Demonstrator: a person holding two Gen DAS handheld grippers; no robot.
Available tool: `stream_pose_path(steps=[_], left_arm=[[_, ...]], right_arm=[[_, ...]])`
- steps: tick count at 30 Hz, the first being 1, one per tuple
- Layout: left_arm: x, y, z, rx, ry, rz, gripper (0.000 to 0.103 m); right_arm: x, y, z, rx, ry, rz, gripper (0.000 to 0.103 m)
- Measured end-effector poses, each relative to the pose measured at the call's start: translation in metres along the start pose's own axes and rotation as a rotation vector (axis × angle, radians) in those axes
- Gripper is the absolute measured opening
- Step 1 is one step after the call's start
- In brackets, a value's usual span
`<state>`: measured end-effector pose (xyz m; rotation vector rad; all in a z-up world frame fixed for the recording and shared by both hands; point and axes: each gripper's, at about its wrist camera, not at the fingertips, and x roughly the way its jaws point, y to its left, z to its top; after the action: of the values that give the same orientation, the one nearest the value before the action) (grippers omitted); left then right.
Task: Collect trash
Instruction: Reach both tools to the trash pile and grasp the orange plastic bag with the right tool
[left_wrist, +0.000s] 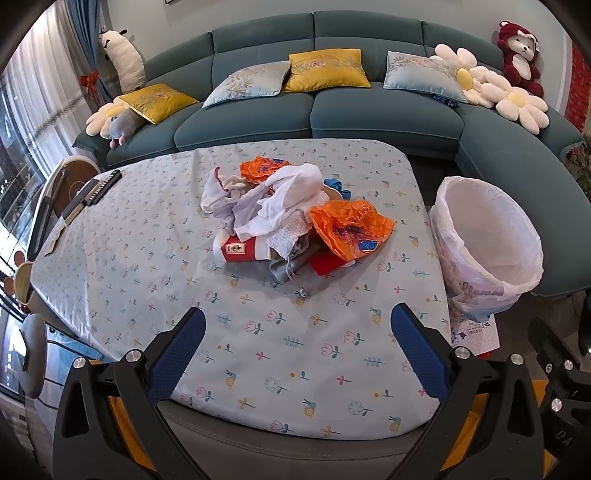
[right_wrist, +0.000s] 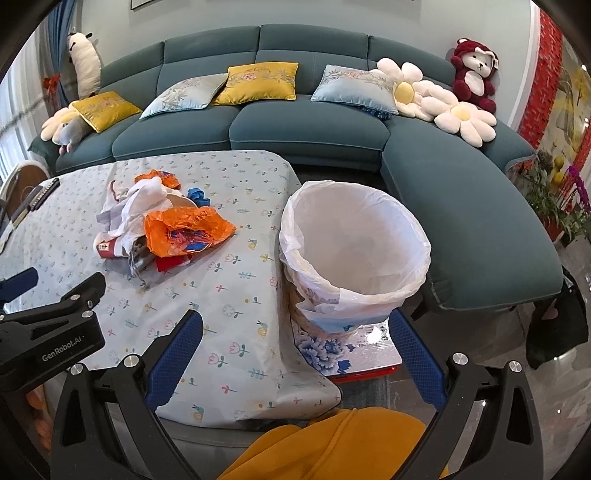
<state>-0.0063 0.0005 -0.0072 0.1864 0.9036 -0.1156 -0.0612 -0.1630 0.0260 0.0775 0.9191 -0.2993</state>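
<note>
On the flower-print tablecloth (left_wrist: 258, 332), seen from the left wrist, a heap of trash (left_wrist: 295, 210) lies near the middle of the table: crumpled white tissue (left_wrist: 291, 192) on top, an orange plastic wrapper (left_wrist: 351, 229) on its right side and another orange piece (left_wrist: 262, 166) at the back, a red and white paper cup (left_wrist: 240, 251) lying on its side at the front left, and a grey cloth scrap (left_wrist: 284, 269) under the front edge. The left gripper (left_wrist: 298, 350) hangs over the near part of the cloth with its blue-padded fingers (left_wrist: 181, 354) spread wide and nothing between them, well short of the heap. A bin lined with a white bag (left_wrist: 487, 236) stands just beside the table's right edge, and a teal sofa (left_wrist: 317, 114) with cushions runs behind. From the right wrist, the same trash heap (right_wrist: 162, 225) sits to the left on the tablecloth (right_wrist: 236, 295), apart from both grippers. The right gripper (right_wrist: 295, 354) is also spread open and empty, its left finger over the cloth and its right finger (right_wrist: 417, 354) low beside the bin (right_wrist: 354, 251), which stands on a blue-flowered surface (right_wrist: 325, 350) at the table's right. The black body of the left gripper (right_wrist: 51, 332) shows at the left edge; a yellow fabric (right_wrist: 332, 443) lies at the bottom
</note>
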Motion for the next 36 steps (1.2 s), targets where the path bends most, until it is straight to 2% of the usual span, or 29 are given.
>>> stream_pose_path(steps=[4,9,12,21,26,32,36], left_arm=[[0.001,0.0,0.0,-0.004,0.005,-0.027,0.096],[0.005,0.008,0.004,-0.014,-0.024,-0.038,0.096],[0.015,0.022,0.008,-0.036,-0.011,-0.044,0.096],[0.053,0.083,0.009,-0.161,0.028,0.009,0.096],[0.068,0.107,0.013,-0.205,0.038,-0.007,0.096],[0.086,0.119,0.029,-0.183,0.064,-0.019,0.096],[0.103,0.127,0.042,-0.174,0.101,-0.053,0.096]], right_arm=[[0.004,-0.001,0.001,-0.002,0.011,0.002,0.096],[0.011,0.0,0.006,-0.006,0.023,-0.035,0.096],[0.014,0.004,0.011,-0.003,0.011,-0.069,0.096],[0.036,0.048,0.034,-0.032,-0.005,0.005,0.096],[0.06,0.079,0.046,-0.03,0.016,0.05,0.095],[0.098,0.117,0.06,-0.035,0.112,0.123,0.084],[0.125,0.138,0.067,-0.029,0.186,0.173,0.067]])
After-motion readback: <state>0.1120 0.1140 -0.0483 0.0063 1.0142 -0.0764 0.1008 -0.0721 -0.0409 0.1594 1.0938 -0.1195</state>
